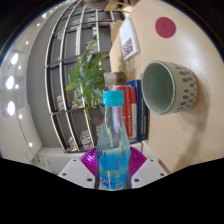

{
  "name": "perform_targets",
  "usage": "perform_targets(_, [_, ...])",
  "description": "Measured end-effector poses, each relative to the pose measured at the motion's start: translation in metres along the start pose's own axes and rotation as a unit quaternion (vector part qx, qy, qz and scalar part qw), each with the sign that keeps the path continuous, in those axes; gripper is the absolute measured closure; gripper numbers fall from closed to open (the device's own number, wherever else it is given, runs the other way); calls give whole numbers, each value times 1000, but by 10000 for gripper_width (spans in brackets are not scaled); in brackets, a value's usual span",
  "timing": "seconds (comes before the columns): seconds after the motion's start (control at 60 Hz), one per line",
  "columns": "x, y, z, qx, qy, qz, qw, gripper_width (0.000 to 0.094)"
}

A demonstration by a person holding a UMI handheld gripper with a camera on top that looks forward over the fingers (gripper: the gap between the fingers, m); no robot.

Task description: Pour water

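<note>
- Gripper (113, 165): fingers closed onto water bottle (113, 140), pink pads pressing its lower body; bottle upright, blue cap on.
- Mug (170, 86) beyond and to the right, mouth facing the camera; potted plant (88, 75) and books (134, 105) behind.
- Risk: cap appears unremoved, so tilting would yield nothing.
- Risk: low grip, bottle may swivel between pads.

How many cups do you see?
1: a green cup lies tipped on its side beyond the gripper, right of the water bottle that its fingers grip. More could be hidden behind the plant.
</note>
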State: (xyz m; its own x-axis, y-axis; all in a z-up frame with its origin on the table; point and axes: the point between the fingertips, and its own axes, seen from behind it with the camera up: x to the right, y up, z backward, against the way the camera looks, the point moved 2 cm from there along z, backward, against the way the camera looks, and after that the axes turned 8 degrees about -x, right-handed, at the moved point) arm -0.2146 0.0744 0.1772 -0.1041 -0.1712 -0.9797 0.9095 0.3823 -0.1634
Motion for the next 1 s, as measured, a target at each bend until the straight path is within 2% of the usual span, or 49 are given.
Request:
perform_targets(0.3, [-5, 24, -2, 16, 64, -206, 976, 552])
perform_targets(0.483, [-2, 32, -1, 14, 62, -249, 967, 554])
perform_targets(0.55, [-2, 27, -3, -4, 51, -234, 971, 552])
perform_targets(0.65, [-10, 22, -1, -22, 36, -182, 982, 553])
perform_targets(0.733, [-34, 30, 6, -11, 40, -102, 994, 552])
perform_targets(0.817, [-58, 40, 19, 4, 16, 26, 1000, 552])
perform_targets(0.883, [-80, 52, 32, 19, -12, 155, 988, 552])
perform_targets(1.0, [-129, 78, 53, 46, -28, 341, 938, 551])
